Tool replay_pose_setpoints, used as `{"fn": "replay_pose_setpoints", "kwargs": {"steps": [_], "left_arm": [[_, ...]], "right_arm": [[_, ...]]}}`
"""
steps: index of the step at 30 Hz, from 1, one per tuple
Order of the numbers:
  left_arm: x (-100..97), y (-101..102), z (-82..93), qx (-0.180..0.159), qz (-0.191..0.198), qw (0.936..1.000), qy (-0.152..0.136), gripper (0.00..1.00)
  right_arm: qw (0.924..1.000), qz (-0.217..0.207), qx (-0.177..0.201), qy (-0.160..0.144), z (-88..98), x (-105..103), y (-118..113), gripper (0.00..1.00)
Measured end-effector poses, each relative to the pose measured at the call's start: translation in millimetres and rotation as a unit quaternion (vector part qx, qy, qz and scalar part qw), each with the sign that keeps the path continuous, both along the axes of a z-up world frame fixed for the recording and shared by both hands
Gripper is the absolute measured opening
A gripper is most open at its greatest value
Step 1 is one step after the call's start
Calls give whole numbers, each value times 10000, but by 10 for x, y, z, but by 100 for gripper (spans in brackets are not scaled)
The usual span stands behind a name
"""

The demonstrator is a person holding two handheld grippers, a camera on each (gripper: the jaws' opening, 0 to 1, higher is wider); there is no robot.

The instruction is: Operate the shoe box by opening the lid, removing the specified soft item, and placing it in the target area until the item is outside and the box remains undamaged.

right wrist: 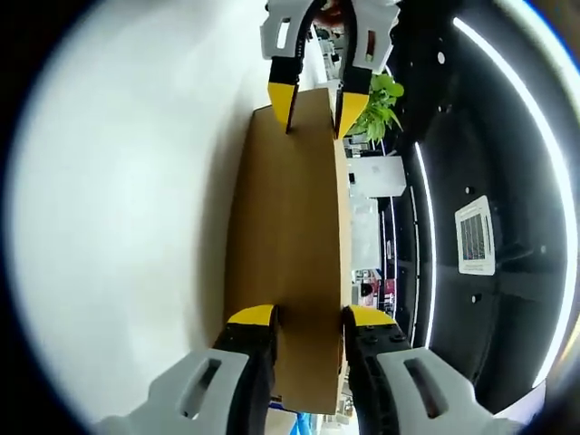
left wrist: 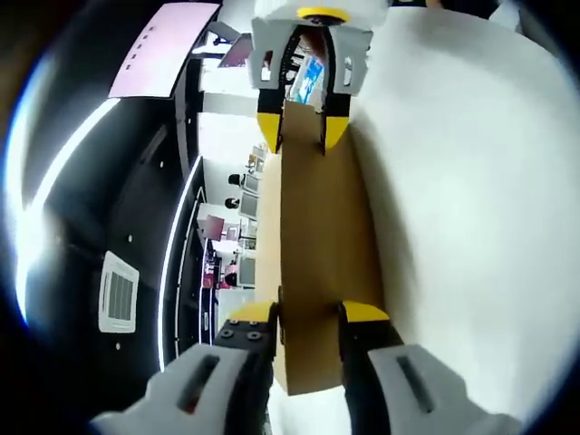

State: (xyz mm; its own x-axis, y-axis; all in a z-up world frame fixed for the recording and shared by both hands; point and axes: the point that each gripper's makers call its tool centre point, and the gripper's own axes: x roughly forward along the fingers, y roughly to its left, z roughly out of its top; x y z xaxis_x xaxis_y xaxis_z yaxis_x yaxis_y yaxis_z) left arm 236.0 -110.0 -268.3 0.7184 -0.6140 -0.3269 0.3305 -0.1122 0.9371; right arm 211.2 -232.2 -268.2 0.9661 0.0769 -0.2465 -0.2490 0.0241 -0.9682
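Between the two claws: one flat brown cardboard panel (left wrist: 317,236), plain and matte, straight-edged; it looks like the shoe-box lid, held at opposite ends.
Claws, count: two, each with two dark jaws tipped in yellow and grey-white housings.
Left claw (left wrist: 308,314): rises from the bottom of the left gripper view, jaws on either side of the near end of the cardboard, clamped on it.
Right claw (right wrist: 308,316): rises from the bottom of the right gripper view, jaws gripping the near end of the same panel.
Cross-sightings: each view shows the other claw at the top, pinching the far end of the panel.
Bench (left wrist: 471,208): one broad white surface, smooth and bare, beside the cardboard in both views.
Left gripper view alone: a pink rectangular panel (left wrist: 163,50), a square white ceiling vent (left wrist: 118,292) and desks with people far off.
Right gripper view alone: one leafy green plant (right wrist: 376,107) and a white cabinet (right wrist: 379,176) beneath it.
Both views: black ceiling with curved white light strips (right wrist: 535,181).
Soft item and box body: cannot tell where they are.
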Motion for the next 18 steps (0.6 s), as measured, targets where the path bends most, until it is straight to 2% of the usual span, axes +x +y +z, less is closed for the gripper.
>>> {"fn": "replay_pose_setpoints", "kwargs": {"steps": [8,18], "left_arm": [[-85,-2,11,5,32,9999,117,27],[-362,-18,18,-56,145,9997,211,26]], "right_arm": [[9999,82,36,48,7,-53,-10,28],[9997,240,45,52,2,-214,-45,28]]}}
